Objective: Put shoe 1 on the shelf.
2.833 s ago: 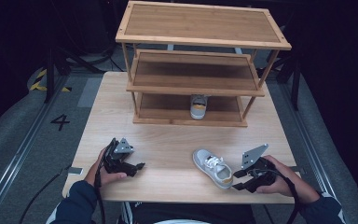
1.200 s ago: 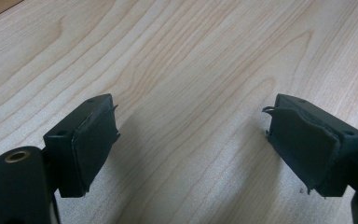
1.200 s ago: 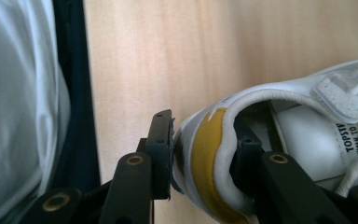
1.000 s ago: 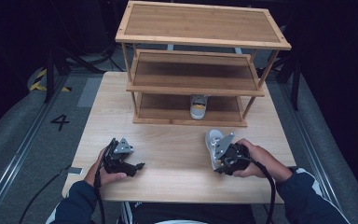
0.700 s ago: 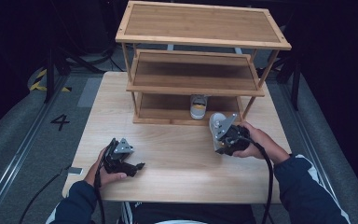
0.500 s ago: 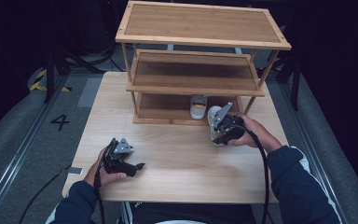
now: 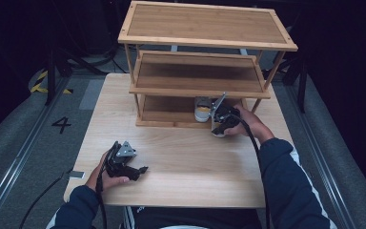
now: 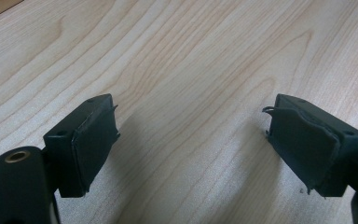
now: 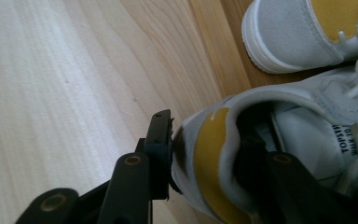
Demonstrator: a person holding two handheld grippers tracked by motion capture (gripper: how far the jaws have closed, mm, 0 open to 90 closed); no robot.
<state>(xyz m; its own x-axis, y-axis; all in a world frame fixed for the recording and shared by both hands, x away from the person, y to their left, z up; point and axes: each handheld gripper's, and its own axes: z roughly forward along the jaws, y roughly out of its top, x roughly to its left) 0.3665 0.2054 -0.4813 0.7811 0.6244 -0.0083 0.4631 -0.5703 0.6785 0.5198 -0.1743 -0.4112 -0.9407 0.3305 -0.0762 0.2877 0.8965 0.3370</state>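
Progress: one shoe (image 7: 202, 109) on bottom shelf (image 7: 171, 116) | second shoe (image 9: 270, 154) at shelf edge, right gripper (image 9: 205, 140) jaws around its heel, just been opening | left gripper (image 8: 191, 149) jaws wide, empty, on worktop (image 7: 181, 167) | remaining: release, withdraw.

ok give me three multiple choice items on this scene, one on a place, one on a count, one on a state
1. Where does the other shoe stand?
A. bottom shelf
B. top shelf
C. floor

2. How many shelves has the rack?
A. one
B. three
C. five

3. The left gripper is
A. shut on a shoe
B. open, holding nothing
C. shut on a cable

Key: 1 A, it sits under the middle shelf. 2 B, three boards stack up. 3 B, bare table shows between its jaws, while the right gripper clamps a shoe at the heel.
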